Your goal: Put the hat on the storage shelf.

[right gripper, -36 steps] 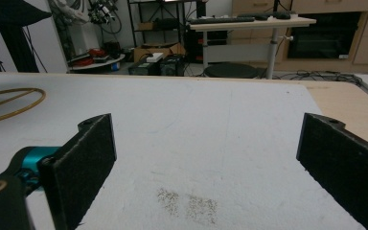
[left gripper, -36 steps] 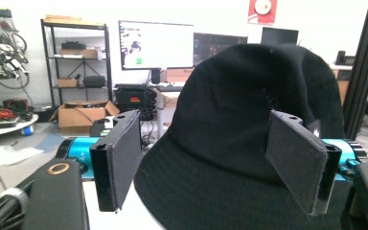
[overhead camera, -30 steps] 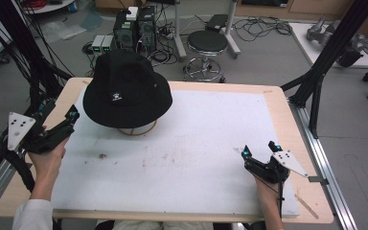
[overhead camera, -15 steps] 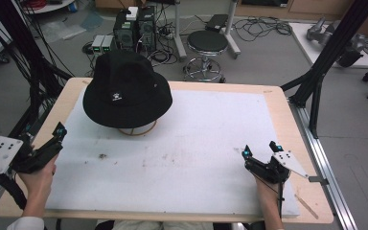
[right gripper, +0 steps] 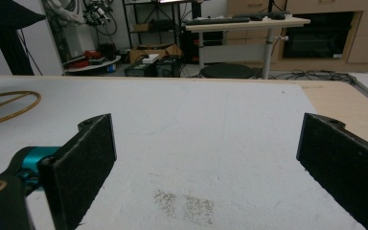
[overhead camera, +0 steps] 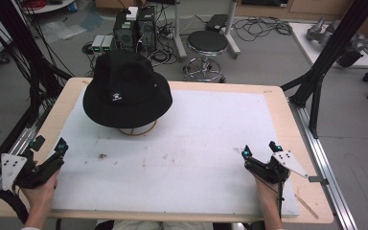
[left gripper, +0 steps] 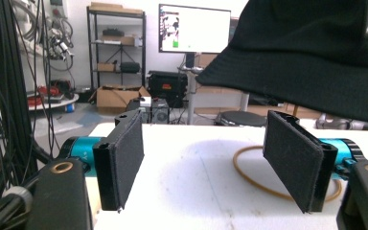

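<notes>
The table is pale wood with a white sheet laid over most of its top; the sheet is scuffed, with a few small dark specks toward its left and a dusty smudge near its front right; metal rails run along the table's left and right edges; beyond the far edge lies a grey floor with loose cables, computer boxes and one round black stool; black frame poles rise at both sides.

At the front left corner, one hand holds the left gripper, its jaws spread wide apart with nothing between them, just over the sheet's left edge; in the left gripper view its two black pads stand parted, looking toward the hat.

Toward the far left corner sits one black hat, raised on one thin tan wire hoop whose ring rests on the sheet; the brim overhangs the hoop; a small white emblem shows on the hat's front; the hat is well apart from both grippers.

At the front right corner, the other hand holds the right gripper, jaws likewise wide open and empty over bare sheet; in the right gripper view the hoop's ring shows at far left.

Counted: one hat, one hoop, two grippers, one stool.
</notes>
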`<action>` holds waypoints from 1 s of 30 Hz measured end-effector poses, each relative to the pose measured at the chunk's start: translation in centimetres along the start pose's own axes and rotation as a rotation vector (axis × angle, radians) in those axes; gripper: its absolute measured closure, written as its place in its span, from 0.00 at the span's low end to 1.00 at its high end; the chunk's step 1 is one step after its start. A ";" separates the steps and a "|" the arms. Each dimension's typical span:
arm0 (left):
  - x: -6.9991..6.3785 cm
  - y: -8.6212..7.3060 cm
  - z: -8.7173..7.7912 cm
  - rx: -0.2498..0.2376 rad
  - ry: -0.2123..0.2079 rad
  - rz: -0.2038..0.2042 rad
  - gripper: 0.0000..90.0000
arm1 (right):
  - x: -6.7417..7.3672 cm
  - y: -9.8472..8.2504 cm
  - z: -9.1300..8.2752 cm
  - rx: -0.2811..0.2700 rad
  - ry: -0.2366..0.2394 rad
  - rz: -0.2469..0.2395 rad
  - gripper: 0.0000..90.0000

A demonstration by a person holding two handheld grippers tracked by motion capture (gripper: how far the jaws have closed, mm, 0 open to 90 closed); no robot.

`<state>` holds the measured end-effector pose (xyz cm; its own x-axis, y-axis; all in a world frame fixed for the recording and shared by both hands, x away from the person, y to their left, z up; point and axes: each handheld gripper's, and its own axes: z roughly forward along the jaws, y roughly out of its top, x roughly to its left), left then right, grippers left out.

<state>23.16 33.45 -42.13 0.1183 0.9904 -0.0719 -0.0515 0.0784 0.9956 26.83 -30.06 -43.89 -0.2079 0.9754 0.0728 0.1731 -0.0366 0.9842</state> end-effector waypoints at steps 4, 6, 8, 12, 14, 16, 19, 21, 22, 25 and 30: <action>-0.1 -0.6 -0.1 0.010 -0.007 -0.003 0.34 | 0.0 0.0 0.0 0.002 0.001 0.005 0.06; -0.2 -0.8 -0.1 0.010 -0.009 -0.001 0.33 | 0.0 0.0 0.0 0.000 0.001 0.002 0.06; -0.2 -1.1 -0.1 0.009 -0.011 -0.006 0.33 | 0.0 0.0 0.0 0.001 0.002 0.004 0.06; -0.1 -1.4 -0.1 0.019 -0.008 -0.007 0.33 | 0.0 0.0 0.0 0.002 0.002 0.005 0.06; -0.1 -1.4 -0.2 0.015 -0.004 -0.004 0.33 | 0.0 0.0 0.0 0.002 0.002 0.005 0.06; -0.1 -1.4 -0.3 0.015 -0.007 -0.004 0.33 | 0.0 0.0 0.0 0.000 0.004 0.001 0.06; 0.0 -1.6 -0.3 0.025 -0.011 -0.003 0.33 | 0.0 0.0 0.0 0.002 0.007 0.005 0.06; 0.0 -1.7 -0.3 0.027 -0.012 -0.002 0.33 | 0.0 0.0 0.0 0.002 0.008 0.004 0.06; -0.1 -1.7 -0.3 0.025 -0.014 -0.002 0.33 | 0.0 0.0 0.0 0.000 0.007 0.002 0.06; -0.2 -1.7 -0.4 0.018 -0.016 0.001 0.33 | 0.1 0.0 0.0 0.005 0.009 0.004 0.06; -0.2 -1.6 -0.5 0.014 -0.019 0.003 0.33 | 0.1 0.0 0.0 0.003 0.009 0.008 0.06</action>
<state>22.75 33.13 -43.69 0.1372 0.9882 -0.0680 -0.0384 0.0739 0.9965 26.82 -29.97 -43.91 -0.2153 0.9731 0.0818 0.1780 -0.0432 0.9831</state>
